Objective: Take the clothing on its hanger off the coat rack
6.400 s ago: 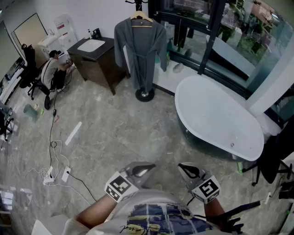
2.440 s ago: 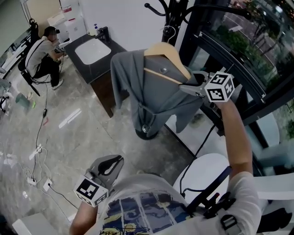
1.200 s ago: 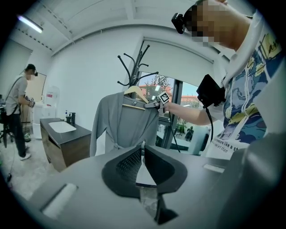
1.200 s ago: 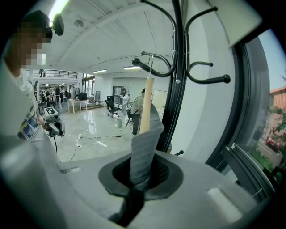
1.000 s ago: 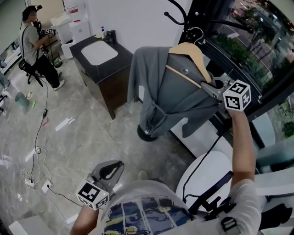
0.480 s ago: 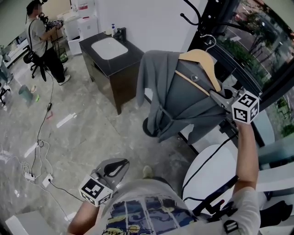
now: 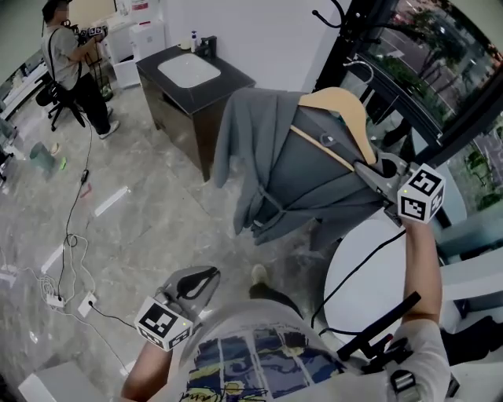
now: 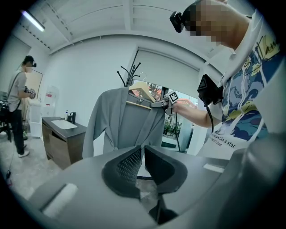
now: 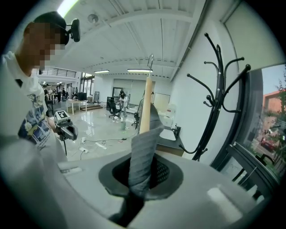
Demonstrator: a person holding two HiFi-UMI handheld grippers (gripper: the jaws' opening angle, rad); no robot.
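A grey robe (image 7: 299, 173) hangs on a wooden hanger (image 7: 338, 110), clear of the black coat rack (image 7: 334, 17). My right gripper (image 7: 369, 174) is shut on the hanger's right end and the robe's shoulder. In the right gripper view a fold of robe (image 9: 143, 152) sits between the jaws of the right gripper (image 9: 144, 172), the hanger (image 9: 145, 105) rises above them, and the coat rack (image 9: 214, 89) stands apart to the right. My left gripper (image 7: 196, 281) hangs low near my waist, shut and empty. The left gripper view shows the robe (image 8: 125, 129) ahead of it.
A dark vanity with a white sink (image 7: 189, 74) stands behind the robe. A white bathtub (image 7: 354, 267) lies below my right arm, by the glass wall (image 7: 424, 71). A person (image 7: 71, 63) stands at the far left. Cables and a power strip (image 7: 59, 298) lie on the floor.
My right gripper has carried the hanger and robe away from the coat rack toward the bathtub, and the robe's lower part has swung left. The left gripper has stayed low.
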